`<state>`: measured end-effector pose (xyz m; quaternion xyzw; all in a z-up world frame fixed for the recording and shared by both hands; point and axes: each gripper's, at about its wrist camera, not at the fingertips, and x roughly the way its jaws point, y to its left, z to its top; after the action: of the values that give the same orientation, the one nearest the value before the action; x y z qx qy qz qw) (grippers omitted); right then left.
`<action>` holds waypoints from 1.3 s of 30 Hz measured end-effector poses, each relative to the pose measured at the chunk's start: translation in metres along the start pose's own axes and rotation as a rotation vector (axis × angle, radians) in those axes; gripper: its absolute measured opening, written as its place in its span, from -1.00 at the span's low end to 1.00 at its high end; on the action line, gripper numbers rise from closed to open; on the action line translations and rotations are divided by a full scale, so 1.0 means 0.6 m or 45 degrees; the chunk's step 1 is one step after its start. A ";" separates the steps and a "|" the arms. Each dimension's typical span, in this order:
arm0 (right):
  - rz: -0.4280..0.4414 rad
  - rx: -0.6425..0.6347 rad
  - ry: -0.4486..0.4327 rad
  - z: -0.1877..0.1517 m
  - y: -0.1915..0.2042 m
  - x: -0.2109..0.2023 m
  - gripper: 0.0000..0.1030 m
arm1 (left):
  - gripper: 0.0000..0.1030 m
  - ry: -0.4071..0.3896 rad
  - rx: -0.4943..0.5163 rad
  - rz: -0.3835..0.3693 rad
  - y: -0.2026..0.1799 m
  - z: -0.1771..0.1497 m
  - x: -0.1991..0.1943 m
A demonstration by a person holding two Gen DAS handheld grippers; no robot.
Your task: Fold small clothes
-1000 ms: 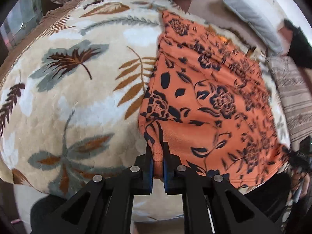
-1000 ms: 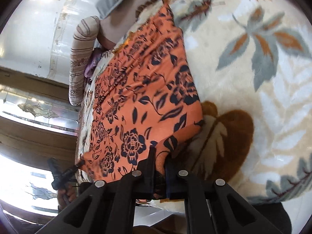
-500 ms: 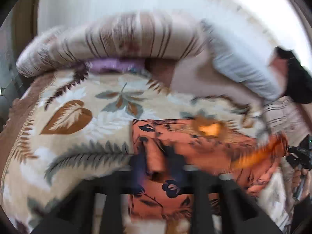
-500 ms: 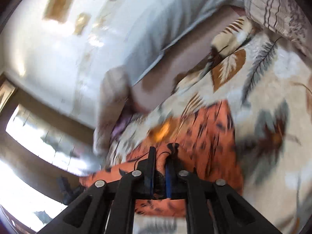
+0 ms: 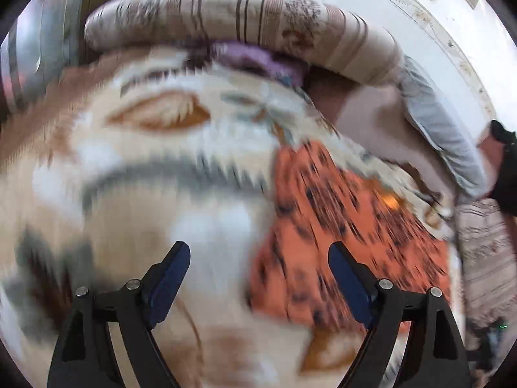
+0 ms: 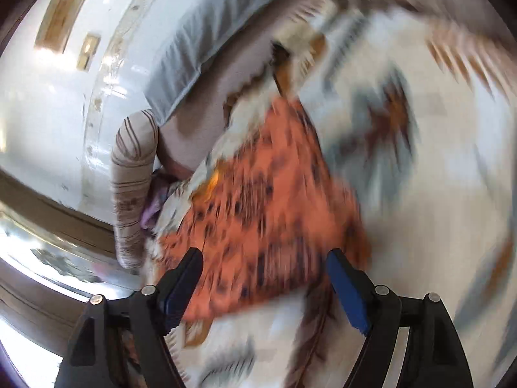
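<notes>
An orange garment with a dark floral print (image 5: 339, 232) lies folded over on a cream leaf-patterned blanket (image 5: 145, 194). My left gripper (image 5: 258, 258) is open and empty, just in front of the garment's near left edge. In the right wrist view the same garment (image 6: 265, 213) lies ahead of my right gripper (image 6: 263, 266), which is open and empty above its near edge. Both views are motion-blurred.
A striped bolster pillow (image 5: 258, 26) and a purple cloth (image 5: 258, 58) lie at the head of the bed. A grey pillow (image 5: 446, 148) and a white wall (image 6: 48, 103) stand behind. A window (image 6: 38, 258) is at the left in the right wrist view.
Both grippers carried the garment's near edge toward the far edge, folding it over, then opened and let go. Both have drawn back from the cloth.
</notes>
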<state>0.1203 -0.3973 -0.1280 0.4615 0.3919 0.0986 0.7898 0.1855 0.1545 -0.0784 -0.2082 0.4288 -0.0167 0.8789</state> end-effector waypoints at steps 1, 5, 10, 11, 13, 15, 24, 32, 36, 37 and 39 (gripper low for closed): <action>0.003 0.039 0.012 -0.019 -0.009 0.008 0.58 | 0.70 0.015 -0.016 -0.036 -0.003 -0.021 -0.001; 0.025 0.177 -0.033 -0.014 -0.029 0.047 0.58 | 0.70 0.067 -0.069 -0.049 -0.021 -0.079 0.035; -0.034 0.321 -0.126 0.003 -0.038 0.064 0.58 | 0.70 0.084 -0.220 -0.061 -0.022 -0.088 0.078; -0.039 0.328 -0.138 0.005 -0.038 0.066 0.58 | 0.70 0.070 -0.218 -0.039 -0.026 -0.082 0.084; -0.042 0.356 -0.164 0.009 -0.039 0.071 0.58 | 0.70 0.057 -0.234 -0.025 -0.028 -0.069 0.096; -0.054 0.359 -0.192 0.021 -0.040 0.075 0.58 | 0.70 0.055 -0.250 -0.014 -0.029 -0.056 0.107; -0.146 0.272 -0.166 0.073 -0.041 0.114 -0.75 | -0.68 0.099 -0.209 0.050 -0.031 -0.012 0.110; -0.044 0.038 -0.259 0.089 0.096 0.011 -0.82 | -0.72 -0.105 -0.073 -0.022 -0.089 0.006 -0.067; 0.003 -0.006 -0.236 0.041 0.113 -0.071 -0.82 | -0.72 -0.124 -0.059 -0.044 -0.070 -0.067 -0.165; 0.003 -0.008 -0.216 0.019 0.106 -0.091 -0.81 | -0.72 -0.110 -0.053 -0.036 -0.060 -0.092 -0.178; -0.055 -0.031 -0.145 -0.035 0.078 -0.119 -0.81 | -0.65 -0.055 -0.071 -0.002 -0.025 -0.154 -0.183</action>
<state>0.0669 -0.3944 -0.0581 0.4481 0.3548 0.0600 0.8184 0.0483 0.1310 -0.0409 -0.2334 0.4097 -0.0011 0.8819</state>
